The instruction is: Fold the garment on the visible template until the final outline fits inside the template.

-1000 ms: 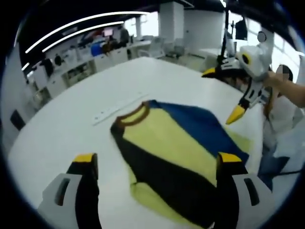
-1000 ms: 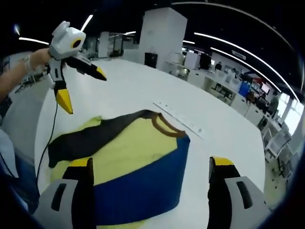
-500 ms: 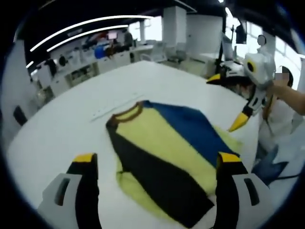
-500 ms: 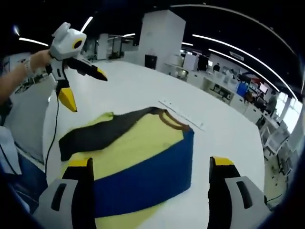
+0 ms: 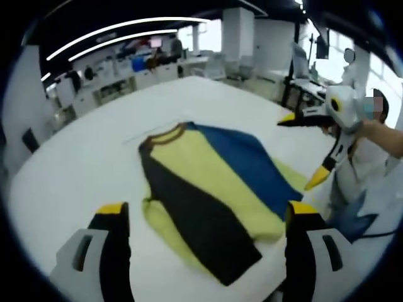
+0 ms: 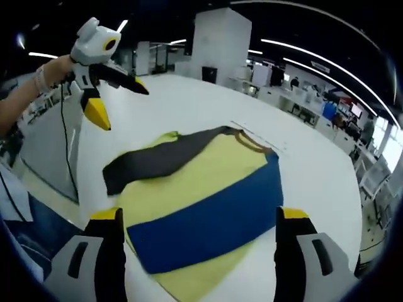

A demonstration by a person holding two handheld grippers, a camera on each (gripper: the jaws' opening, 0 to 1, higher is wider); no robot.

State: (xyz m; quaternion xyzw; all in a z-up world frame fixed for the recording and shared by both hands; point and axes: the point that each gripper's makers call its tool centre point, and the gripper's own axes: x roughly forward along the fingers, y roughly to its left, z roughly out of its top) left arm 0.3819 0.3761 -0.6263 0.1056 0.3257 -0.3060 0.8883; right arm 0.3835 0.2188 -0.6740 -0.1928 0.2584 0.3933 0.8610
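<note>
Both tongs are wide and carrying nothing. Your left tongs (image 5: pixel 204 217) and right tongs (image 6: pixel 198 220) hover above the garment (image 5: pixel 211 182), clear of the cloth. It lies flat on the white surface (image 5: pixel 82 163), sleeves folded in: dark sleeve across one side, blue across the other, brown collar (image 5: pixel 165 133) at the far end.

Risks from here:
- The hem end sits close to the near edge of the surface. A sloppy pinch or drag could pull it off the edge.
- Grab one layer only and the dark sleeve (image 6: pixel 160 160) will likely slide out and undo its fold.
- I can't make out the template outline under the cloth, so fit is a guess. Check the edges before you stop.
</note>
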